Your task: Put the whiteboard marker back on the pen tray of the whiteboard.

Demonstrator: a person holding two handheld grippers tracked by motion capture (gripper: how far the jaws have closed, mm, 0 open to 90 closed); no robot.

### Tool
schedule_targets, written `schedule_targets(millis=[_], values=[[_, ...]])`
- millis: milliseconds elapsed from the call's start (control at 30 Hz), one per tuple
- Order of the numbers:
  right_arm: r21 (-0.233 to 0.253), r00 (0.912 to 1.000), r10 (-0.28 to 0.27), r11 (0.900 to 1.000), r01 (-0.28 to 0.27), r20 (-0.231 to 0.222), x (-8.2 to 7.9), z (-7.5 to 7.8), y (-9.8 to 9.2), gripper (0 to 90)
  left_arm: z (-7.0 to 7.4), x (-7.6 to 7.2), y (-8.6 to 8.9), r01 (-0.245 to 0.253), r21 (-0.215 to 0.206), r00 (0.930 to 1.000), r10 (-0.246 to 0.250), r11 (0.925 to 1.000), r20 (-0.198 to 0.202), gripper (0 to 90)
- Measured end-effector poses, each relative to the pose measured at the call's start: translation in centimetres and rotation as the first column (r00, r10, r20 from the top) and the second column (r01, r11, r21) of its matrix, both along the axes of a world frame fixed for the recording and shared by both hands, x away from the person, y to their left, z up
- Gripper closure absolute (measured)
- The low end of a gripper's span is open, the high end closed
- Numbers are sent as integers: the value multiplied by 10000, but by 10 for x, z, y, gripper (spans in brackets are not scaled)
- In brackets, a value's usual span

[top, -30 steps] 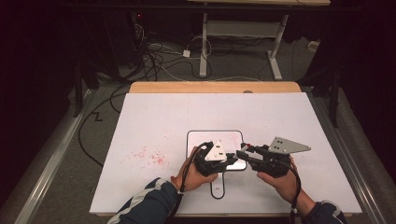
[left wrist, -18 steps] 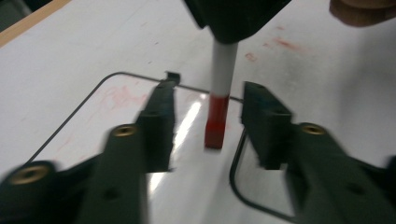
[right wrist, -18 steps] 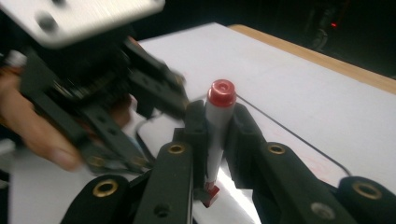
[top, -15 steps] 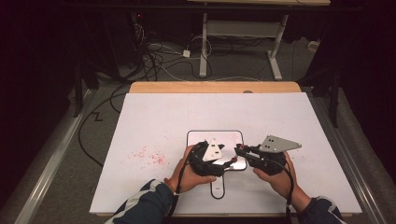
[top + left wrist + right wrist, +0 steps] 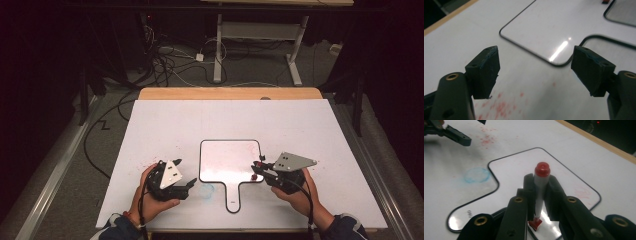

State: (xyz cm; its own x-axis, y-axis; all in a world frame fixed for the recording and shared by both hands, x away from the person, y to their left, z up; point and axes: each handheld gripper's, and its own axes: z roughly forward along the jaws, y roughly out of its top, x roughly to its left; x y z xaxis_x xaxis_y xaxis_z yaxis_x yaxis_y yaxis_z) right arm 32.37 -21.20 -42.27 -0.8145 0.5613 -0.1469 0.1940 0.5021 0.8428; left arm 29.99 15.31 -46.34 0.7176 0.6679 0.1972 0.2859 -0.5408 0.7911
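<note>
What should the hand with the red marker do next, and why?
Probably lower the right tongs so the red marker meets the small whiteboard. The tongs are shut on the marker just above the board, and the left tongs are open and off to the side.

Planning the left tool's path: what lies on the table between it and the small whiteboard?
In the high view, a faint blue smudge marks the table between the left tool and the whiteboard; otherwise bare.
</note>
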Motion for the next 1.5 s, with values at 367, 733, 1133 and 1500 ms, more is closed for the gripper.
schedule_targets(millis=[367, 733, 1133, 1500], values=[[-921, 9866, -1011, 9893, 1134, 1280, 17, -2, -5, 812, -6, -11, 22, -350, -239, 9990, 343, 9991, -278, 223], [-508, 9963, -648, 9964, 677, 559, 28, 1, -4, 812, -8, -9, 19, -110, -182, 9987, 101, 9998, -506, 224], [-905, 9941, -901, 9913, 953, 598, 33, 4, -6, 813, -8, -8, 15, 115, -188, 9985, -125, 9998, -537, 224], [-204, 9882, -1108, 9933, 1135, 1061, 68, -5, 12, 813, -9, -7, 15, 169, -269, 9981, -184, 9995, -583, 225]])
